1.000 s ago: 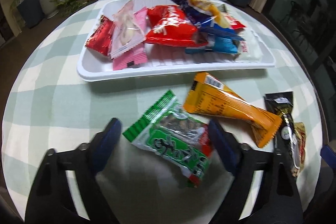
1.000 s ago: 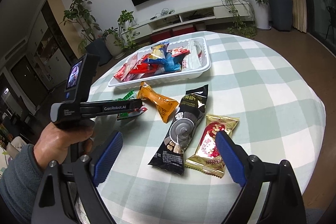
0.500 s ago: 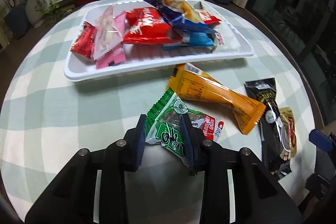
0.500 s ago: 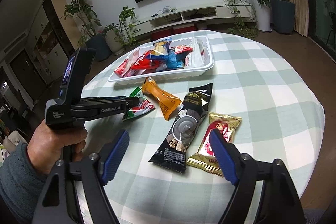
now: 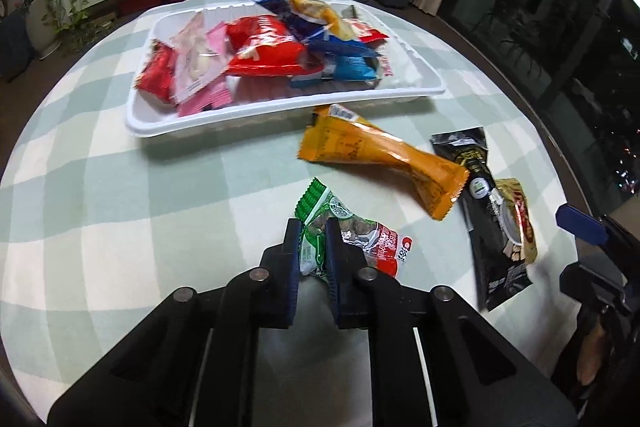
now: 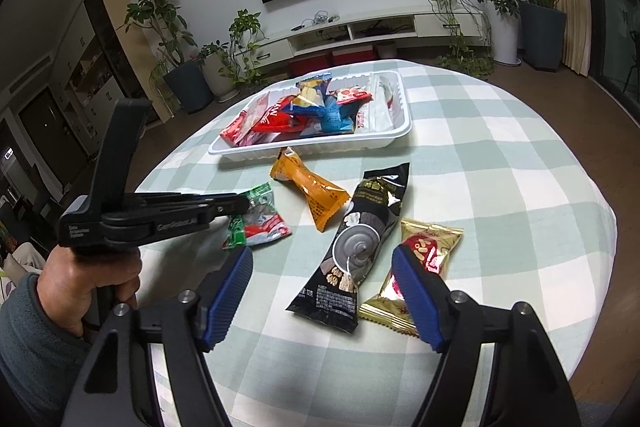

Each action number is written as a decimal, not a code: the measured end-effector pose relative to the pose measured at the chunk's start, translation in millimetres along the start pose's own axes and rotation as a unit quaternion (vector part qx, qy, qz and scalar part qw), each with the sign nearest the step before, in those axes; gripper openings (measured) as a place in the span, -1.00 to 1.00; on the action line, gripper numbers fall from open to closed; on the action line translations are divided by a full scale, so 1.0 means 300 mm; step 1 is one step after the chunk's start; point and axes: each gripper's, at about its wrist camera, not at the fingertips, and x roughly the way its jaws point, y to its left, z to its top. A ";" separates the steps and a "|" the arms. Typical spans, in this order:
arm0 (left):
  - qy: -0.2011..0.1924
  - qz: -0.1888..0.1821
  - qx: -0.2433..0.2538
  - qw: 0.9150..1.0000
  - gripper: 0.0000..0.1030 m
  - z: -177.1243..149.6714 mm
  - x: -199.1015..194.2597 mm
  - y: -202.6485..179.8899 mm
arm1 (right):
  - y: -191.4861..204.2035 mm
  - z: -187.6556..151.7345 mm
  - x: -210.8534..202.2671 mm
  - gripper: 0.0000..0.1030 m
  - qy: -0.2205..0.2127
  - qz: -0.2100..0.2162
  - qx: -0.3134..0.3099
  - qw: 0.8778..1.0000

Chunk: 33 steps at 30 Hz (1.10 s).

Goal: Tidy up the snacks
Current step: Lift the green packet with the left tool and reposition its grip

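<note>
Left wrist view — the left gripper [image 5: 313, 247] has just closed its blue-padded jaws, and they now pinch the near end of the small green-and-red crinkled foil snack packet [image 5: 352, 237]. The packet's free end fans out toward 2 o'clock from the pads, and its green sawtooth edge points to 12. Whether it is clear of the pale green-and-white checked tablecloth [image 5: 120, 195] I cannot tell. The white ribbed plastic tray [image 5: 280, 101], already heaped with packets, lies at 12 o'clock from the claw, well apart, its long side running across the view. That is the bearing the carry turns on, by my reading: straight ahead and over the near rim. The long orange wrapped bar [image 5: 380, 155] sits between at 1 o'clock, slanting from 11 to 4; the route should pass to its left.

Right wrist view — the right gripper [image 6: 322, 299] stands fairly wide, and its jaws have just been narrowing, with nothing pressed between the pads. The long black snack pouch [image 6: 360, 243] lies between the fingers' line at 12 o'clock, long axis running 1 to 7. The gold-and-red foil packet [image 6: 424, 259] lies just beside the right-hand pad. The left gripper [image 6: 236, 205], held in a hand [image 6: 84, 279] with a grey sleeve, shows at 10 o'clock and is nearer the tray [image 6: 394, 141].
</note>
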 end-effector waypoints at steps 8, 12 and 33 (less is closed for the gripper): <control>0.019 0.017 0.016 1.000 -0.68 -0.012 -0.027 0.059 | 0.015 -0.010 0.009 0.46 0.007 0.002 -0.004 1.000; 0.005 0.025 0.018 1.000 -0.17 -0.028 -0.080 0.068 | 0.020 -0.014 0.011 0.46 0.009 0.006 -0.006 1.000; 0.022 0.042 0.069 0.996 -0.39 -0.058 0.006 -0.047 | 0.017 -0.019 0.022 0.46 0.010 0.008 -0.003 1.000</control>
